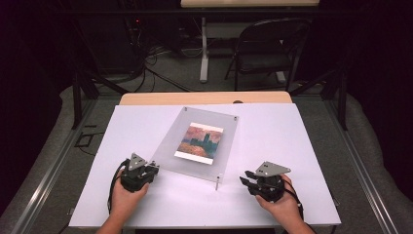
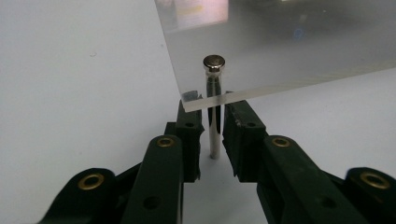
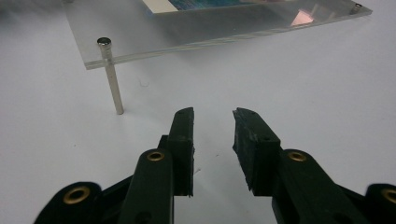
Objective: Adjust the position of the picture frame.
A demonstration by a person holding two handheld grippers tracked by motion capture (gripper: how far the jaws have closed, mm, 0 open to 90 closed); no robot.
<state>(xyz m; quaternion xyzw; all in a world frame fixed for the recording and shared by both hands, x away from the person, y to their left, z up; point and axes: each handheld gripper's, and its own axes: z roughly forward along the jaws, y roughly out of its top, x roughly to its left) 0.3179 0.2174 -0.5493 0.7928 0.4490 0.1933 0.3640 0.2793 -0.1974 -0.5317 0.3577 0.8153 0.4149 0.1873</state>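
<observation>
While the left tool [image 2: 212, 116] is straddling that little metal pin [image 2: 214, 93] under the near-left corner of the acrylic panel [image 2: 280, 46], the thing that's worrying me is a crooked squeeze. If the jaws are catching the pin off-centre, or the hand is tugging before the grip is solid, I'm guessing the pin is going to tip or slide out and that corner of the panel is going to drop. The panel edge is also sitting right above the jaw tips, so any lift is probably going to knock it.

As for the left tool itself, it's standing nearly closed, with the pin upright between the jaws and a thin sliver of gap looking like it's showing on each side, so it isn't really pinching yet. The right tool [image 3: 213, 116] is hovering with its jaws parted and nothing between them, near the tabletop's [image 1: 272, 131] front edge, short of the second pin [image 3: 112, 84] at the panel's near-right corner.

The panel is resting mid-tabletop, turned a bit, carrying a picture [image 1: 199, 140].
</observation>
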